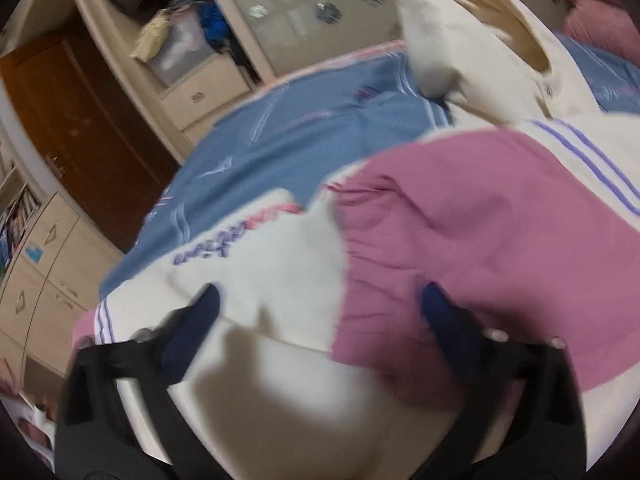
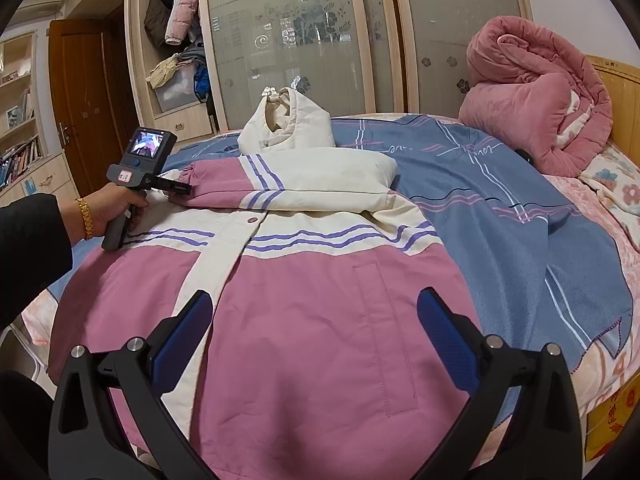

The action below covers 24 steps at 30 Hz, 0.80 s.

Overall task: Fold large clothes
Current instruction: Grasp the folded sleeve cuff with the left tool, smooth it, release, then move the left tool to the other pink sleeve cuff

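The left gripper (image 1: 320, 300) is seen with its jaws spread wide, nothing clamped between them, over a folded sleeve (image 1: 460, 220) of the jacket (image 2: 320, 320); whether the pads (image 1: 208, 308) touch the cloth cannot be told, since that view is blurred. From the right wrist view the same tool (image 2: 176, 188) is held by a hand (image 2: 116, 208) (a gold bracelet (image 2: 85, 218) is worn at the wrist) at the jacket's left shoulder, its tip just at the pink sleeve. The right gripper (image 2: 316, 320) is likewise held wide open and empty, above the jacket's pink lower front. The jacket is laid front up on the bed (image 2: 608, 392), snapped shut, with purple stripes across its cream chest. One cream sleeve (image 2: 332, 184) is folded across the chest, and the hood (image 2: 292, 124) is propped upright beyond it. A blue sheet (image 2: 500, 208) is spread under the jacket. A rolled pink quilt (image 2: 540, 104) is heaped at the headboard, well apart from the jacket. Behind the bed a wardrobe (image 2: 300, 32) with frosted doors is seen, with clothes (image 2: 180, 12) piled on open shelves and a wooden door (image 2: 84, 100) beside it.
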Each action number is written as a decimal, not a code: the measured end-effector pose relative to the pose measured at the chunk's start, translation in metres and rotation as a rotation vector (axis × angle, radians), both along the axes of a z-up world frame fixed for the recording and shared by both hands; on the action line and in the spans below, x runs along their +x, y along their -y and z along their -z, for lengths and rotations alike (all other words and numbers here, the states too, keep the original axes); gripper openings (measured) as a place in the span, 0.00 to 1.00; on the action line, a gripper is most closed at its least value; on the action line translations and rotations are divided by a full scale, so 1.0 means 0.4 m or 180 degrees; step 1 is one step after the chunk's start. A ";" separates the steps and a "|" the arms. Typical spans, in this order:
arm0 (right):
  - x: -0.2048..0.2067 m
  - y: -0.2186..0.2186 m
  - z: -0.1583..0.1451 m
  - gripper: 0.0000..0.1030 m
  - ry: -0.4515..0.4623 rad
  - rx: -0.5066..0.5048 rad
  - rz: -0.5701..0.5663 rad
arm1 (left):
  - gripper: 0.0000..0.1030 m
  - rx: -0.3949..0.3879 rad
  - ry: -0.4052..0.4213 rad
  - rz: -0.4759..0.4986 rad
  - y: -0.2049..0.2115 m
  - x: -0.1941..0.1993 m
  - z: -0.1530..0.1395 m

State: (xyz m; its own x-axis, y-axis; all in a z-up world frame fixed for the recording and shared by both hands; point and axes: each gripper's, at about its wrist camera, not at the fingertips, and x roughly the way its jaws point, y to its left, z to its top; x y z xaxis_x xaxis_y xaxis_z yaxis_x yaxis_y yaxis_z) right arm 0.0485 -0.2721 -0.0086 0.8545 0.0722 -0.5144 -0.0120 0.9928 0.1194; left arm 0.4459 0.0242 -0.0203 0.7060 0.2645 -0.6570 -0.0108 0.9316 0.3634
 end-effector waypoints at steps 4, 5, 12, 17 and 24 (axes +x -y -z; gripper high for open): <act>0.005 -0.003 0.003 0.99 0.0008 -0.0002 -0.0005 | 0.98 -0.0410 0.0194 0.0135 -0.056 -0.073 -0.081; 0.005 -0.007 0.003 0.99 0.0012 -0.0012 -0.0008 | 0.98 -0.0503 0.0258 0.0154 -0.066 -0.098 -0.097; -0.014 -0.016 -0.003 0.99 0.0079 -0.0035 -0.0038 | 0.98 -0.1384 0.0530 0.0304 -0.128 -0.493 -0.188; -0.036 -0.029 -0.004 0.99 0.0131 -0.0138 -0.0087 | 0.98 -0.1729 0.0494 0.0322 -0.140 -0.752 -0.136; -0.046 -0.033 0.002 0.99 0.0107 -0.0195 -0.0065 | 0.98 -0.1315 0.0515 0.0231 -0.109 -0.870 -0.044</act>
State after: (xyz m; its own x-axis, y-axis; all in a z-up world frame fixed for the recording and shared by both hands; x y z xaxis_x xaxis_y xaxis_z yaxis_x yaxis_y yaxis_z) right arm 0.0302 -0.2588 -0.0094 0.8700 0.0592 -0.4894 -0.0354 0.9977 0.0576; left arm 0.0980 0.0679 -0.0027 0.8153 -0.0510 -0.5768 0.0339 0.9986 -0.0404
